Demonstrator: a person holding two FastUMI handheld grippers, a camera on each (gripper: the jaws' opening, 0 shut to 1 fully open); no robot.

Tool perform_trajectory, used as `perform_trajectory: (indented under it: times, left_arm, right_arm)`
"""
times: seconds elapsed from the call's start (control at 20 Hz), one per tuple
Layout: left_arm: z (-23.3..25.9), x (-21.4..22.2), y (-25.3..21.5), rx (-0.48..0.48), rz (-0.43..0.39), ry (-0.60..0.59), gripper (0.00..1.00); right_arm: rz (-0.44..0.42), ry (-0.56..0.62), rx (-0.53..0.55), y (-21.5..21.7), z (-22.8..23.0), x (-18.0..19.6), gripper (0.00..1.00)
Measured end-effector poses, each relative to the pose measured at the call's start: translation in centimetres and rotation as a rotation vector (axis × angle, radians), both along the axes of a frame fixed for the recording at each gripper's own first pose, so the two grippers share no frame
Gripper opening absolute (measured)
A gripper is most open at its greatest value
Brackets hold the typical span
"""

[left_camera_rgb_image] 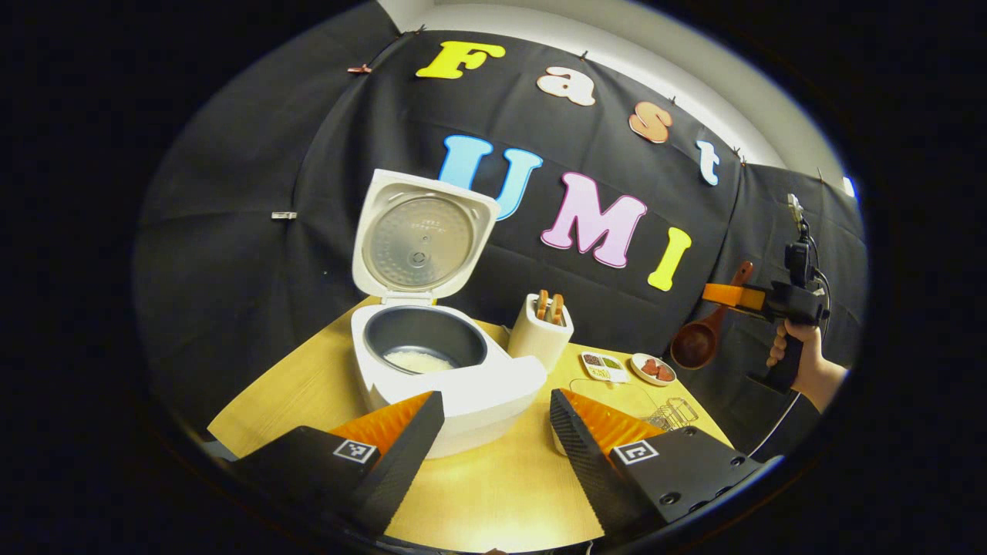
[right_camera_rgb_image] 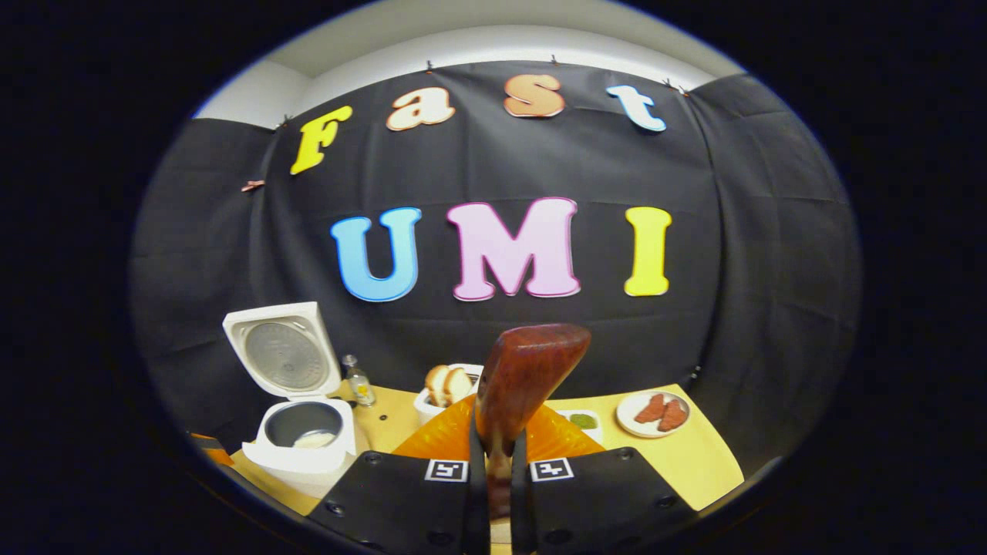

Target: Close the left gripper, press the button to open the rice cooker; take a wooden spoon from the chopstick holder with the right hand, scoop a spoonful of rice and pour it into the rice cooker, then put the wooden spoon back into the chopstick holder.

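The white rice cooker [left_camera_rgb_image: 455,385] stands open on the wooden table, lid [left_camera_rgb_image: 420,239] upright, with a little rice [left_camera_rgb_image: 420,360] in its dark pot. Just in front of it, low over the table, my left gripper [left_camera_rgb_image: 497,416] is open and holds nothing. The white chopstick holder [left_camera_rgb_image: 540,335] with wooden utensils stands to the cooker's right. Farther right, in the air beyond the table's edge, my right gripper [left_camera_rgb_image: 732,295] is shut on the wooden spoon [left_camera_rgb_image: 696,341], whose hollow looks dark and bare. In the right gripper view the spoon [right_camera_rgb_image: 524,378] rises from my right gripper [right_camera_rgb_image: 499,451], with the cooker [right_camera_rgb_image: 301,439] at lower left.
A small divided dish [left_camera_rgb_image: 604,366] and a plate of red pieces [left_camera_rgb_image: 653,368] lie right of the holder. A wire rack [left_camera_rgb_image: 672,412] sits near the table's right edge. A small bottle [right_camera_rgb_image: 358,381] stands behind the cooker. A hand [left_camera_rgb_image: 802,362] holds the right gripper.
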State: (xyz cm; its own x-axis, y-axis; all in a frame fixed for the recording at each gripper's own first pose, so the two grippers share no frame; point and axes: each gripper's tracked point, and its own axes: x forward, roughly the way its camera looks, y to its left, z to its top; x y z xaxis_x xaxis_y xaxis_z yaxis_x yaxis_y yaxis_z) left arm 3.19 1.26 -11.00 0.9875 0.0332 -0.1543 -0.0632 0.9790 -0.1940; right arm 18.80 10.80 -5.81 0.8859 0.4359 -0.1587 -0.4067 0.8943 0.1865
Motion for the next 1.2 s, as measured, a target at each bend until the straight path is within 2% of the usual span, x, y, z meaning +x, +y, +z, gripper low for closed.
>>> perform_trajectory:
  times: [0.2,0.5,0.95,1.2]
  left_arm:
    - [0.5,1.4,-3.2,0.019,0.01,0.004,0.96]
    - [0.2,2.9,-8.1,-0.005,0.052,0.052,0.96]
    - [1.6,4.2,-10.6,0.104,0.159,0.066,0.96]
    - [1.4,3.8,-10.9,0.094,0.2,0.084,0.96]
  right_arm:
    - [-0.07,0.083,0.011,-6.3,-4.5,2.4,0.14]
    - [-0.1,0.208,-0.002,-10.9,-11.8,5.2,0.14]
    - [-0.106,0.4,0.039,-12.2,-23.1,6.4,0.15]
    - [-0.136,0.484,0.076,-11.7,-26.8,6.9,0.16]
